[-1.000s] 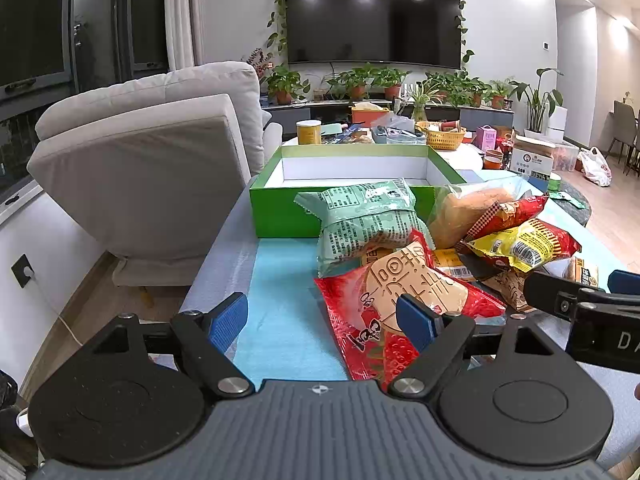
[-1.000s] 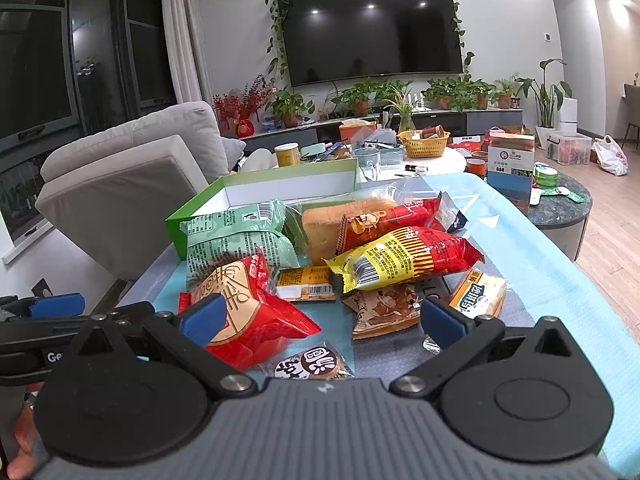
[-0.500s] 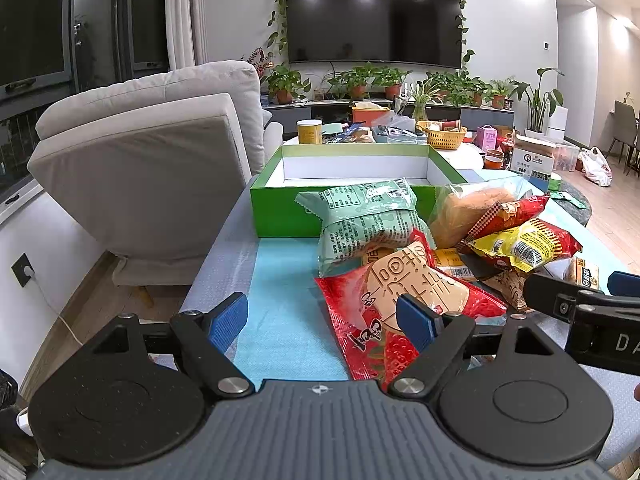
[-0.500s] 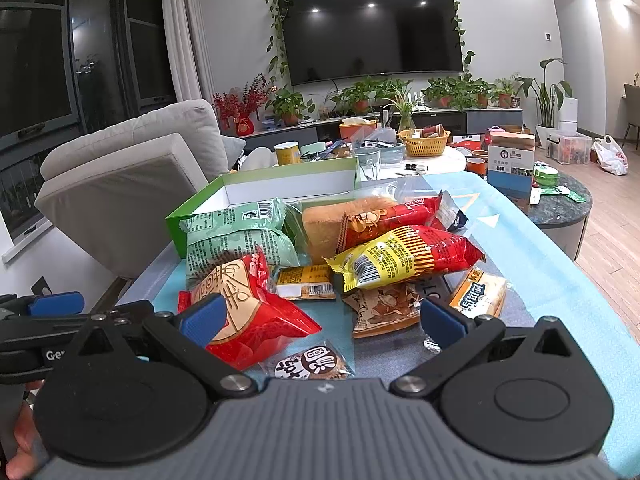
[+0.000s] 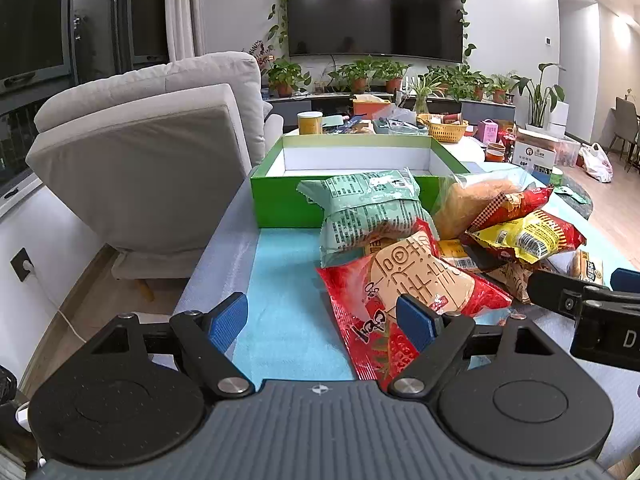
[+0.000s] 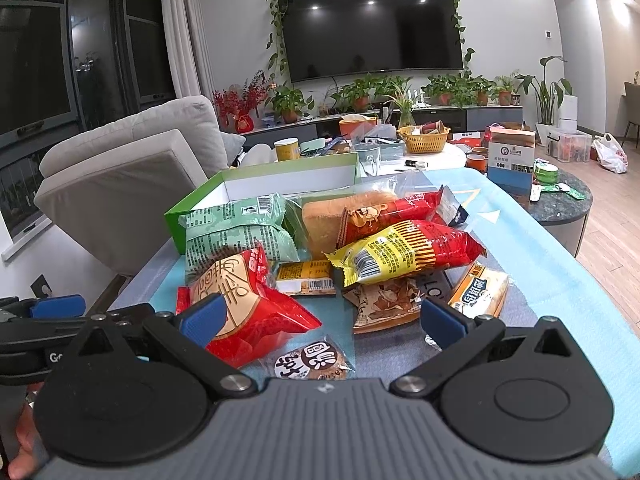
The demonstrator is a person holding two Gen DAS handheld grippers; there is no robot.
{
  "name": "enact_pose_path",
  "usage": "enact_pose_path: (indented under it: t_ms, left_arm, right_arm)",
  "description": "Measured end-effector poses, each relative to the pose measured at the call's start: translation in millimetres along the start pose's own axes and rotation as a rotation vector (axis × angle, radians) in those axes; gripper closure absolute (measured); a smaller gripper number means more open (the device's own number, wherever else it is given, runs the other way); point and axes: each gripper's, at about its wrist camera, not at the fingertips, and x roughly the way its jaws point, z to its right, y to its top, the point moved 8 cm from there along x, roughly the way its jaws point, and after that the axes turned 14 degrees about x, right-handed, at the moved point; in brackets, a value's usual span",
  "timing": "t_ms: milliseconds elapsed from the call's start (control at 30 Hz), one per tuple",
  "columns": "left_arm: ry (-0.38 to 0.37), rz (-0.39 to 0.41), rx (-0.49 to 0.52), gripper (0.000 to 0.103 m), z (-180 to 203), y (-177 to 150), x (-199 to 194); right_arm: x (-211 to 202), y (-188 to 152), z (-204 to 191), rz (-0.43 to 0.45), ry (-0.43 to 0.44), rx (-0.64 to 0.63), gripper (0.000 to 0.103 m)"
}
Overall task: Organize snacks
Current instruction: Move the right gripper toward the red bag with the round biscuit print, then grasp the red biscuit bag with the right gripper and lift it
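A pile of snack packets lies on a light blue mat (image 5: 280, 320). A red packet (image 5: 404, 292) is nearest, a pale green packet (image 5: 368, 208) behind it, a yellow and red packet (image 5: 524, 236) to the right. An open green box (image 5: 280, 200) with a white inside stands behind the pile. My left gripper (image 5: 320, 316) is open and empty, its right finger over the red packet's near edge. My right gripper (image 6: 320, 316) is open and empty, just before the red packet (image 6: 248, 304), a round biscuit pack (image 6: 310, 360) and a yellow-orange bar (image 6: 478, 292).
A grey armchair (image 5: 152, 152) stands left of the table. A second round table (image 6: 420, 152) behind holds cups, a yellow basket and boxes. A dark side table (image 6: 568, 204) is at the right. Each gripper shows at the edge of the other's view.
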Motion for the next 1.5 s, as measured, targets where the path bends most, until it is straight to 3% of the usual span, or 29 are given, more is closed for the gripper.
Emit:
enact_pose_path:
  t_ms: [367, 600, 1100, 1267, 1500]
  left_arm:
    - [-0.048, -0.024, -0.023, 0.023, -4, -5, 15]
    - [-0.076, -0.046, -0.028, 0.023, -3, -11, 26]
    - [-0.280, -0.105, 0.006, 0.023, 31, -22, 50]
    - [-0.309, -0.127, 0.000, 0.023, 34, -24, 63]
    - [-0.357, -0.096, 0.016, 0.023, 39, -19, 70]
  right_arm:
    - [10, -2, -4, -0.018, -0.012, 0.000, 0.044]
    - [20, 2, -17, -0.054, 0.039, -0.002, 0.044]
    - [63, -6, -37, -0.153, 0.069, -0.067, 0.044]
    - [74, -7, -42, -0.175, 0.092, -0.100, 0.044]
    - [88, -7, -54, -0.210, 0.157, -0.157, 0.044]
